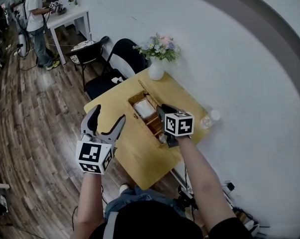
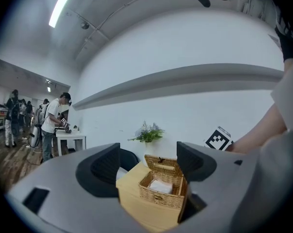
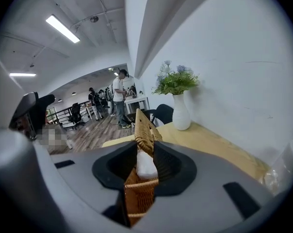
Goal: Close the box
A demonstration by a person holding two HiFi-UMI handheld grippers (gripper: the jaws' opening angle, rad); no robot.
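A wicker box (image 1: 146, 114) stands on the small yellow table (image 1: 140, 153) with something white (image 1: 144, 108) inside. In the left gripper view the box (image 2: 161, 194) shows its lid (image 2: 163, 165) raised upright at the back. My right gripper (image 1: 163, 112) is at the box's right side. In the right gripper view its jaws (image 3: 145, 161) stand slightly apart around the edge of the lid (image 3: 145, 129), with the white contents (image 3: 146, 168) below. My left gripper (image 1: 107, 117) hangs open over the table's left edge, level and pointing at the box, with nothing between its fingers (image 2: 105, 171).
A white vase of flowers (image 1: 157, 66) stands at the table's far end by the wall. A clear bottle (image 1: 209, 118) lies at the right edge. Two black chairs (image 1: 125, 59) stand beyond the table. People work at a white desk (image 1: 72, 16) far off.
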